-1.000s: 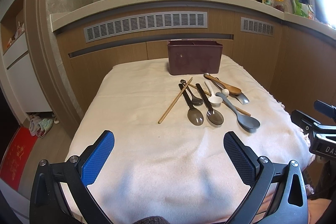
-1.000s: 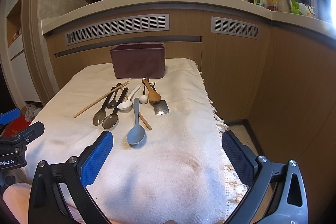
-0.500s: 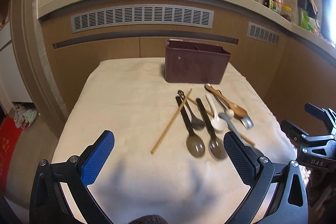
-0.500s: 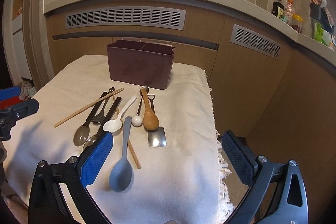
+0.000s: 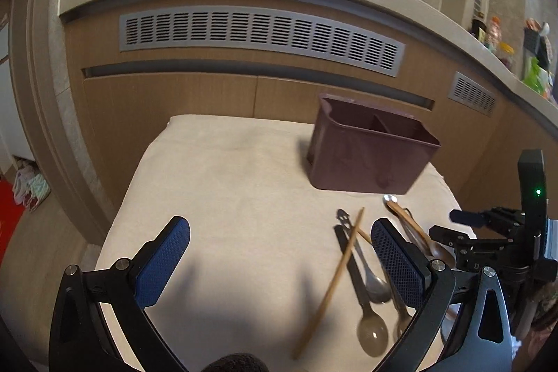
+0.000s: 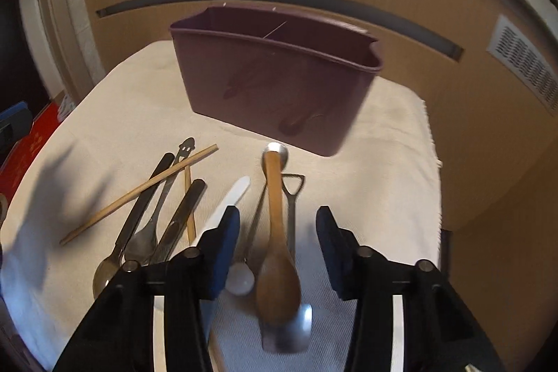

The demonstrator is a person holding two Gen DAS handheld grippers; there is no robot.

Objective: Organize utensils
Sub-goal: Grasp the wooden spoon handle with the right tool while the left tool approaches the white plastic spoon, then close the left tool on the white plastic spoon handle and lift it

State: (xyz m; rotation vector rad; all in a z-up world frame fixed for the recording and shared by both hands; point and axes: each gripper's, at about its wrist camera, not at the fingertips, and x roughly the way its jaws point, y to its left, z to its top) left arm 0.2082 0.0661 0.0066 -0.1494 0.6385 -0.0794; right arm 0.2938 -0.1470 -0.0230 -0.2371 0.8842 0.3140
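Note:
A dark maroon utensil holder [image 6: 275,82] with two compartments stands at the back of the cloth-covered table [image 6: 383,135]. In front of it lie several utensils. My right gripper [image 6: 278,222] hangs low over them, its jaws closing. The wooden spoon [image 6: 277,253] and a metal shovel-shaped spoon [image 6: 292,218] lie between the fingers, and the pads are still apart from them. To its left are a white spoon [image 6: 235,194], dark-handled spoons [image 6: 139,222] and a chopstick [image 6: 139,194]. My left gripper [image 5: 280,232] is open and empty over bare cloth, left of the chopstick [image 5: 331,281] and the holder [image 5: 369,149].
A wooden counter front with grey vents [image 5: 261,33] rises just behind the table. The table's right edge has a fringe [image 6: 432,142] and drops off to the floor. In the left wrist view the right-hand gripper's body [image 5: 488,243] is at the right, above the spoons.
Both grippers have moved forward toward the holder. The right one has tipped downward over the wooden spoon, and its jaws have narrowed from wide open.

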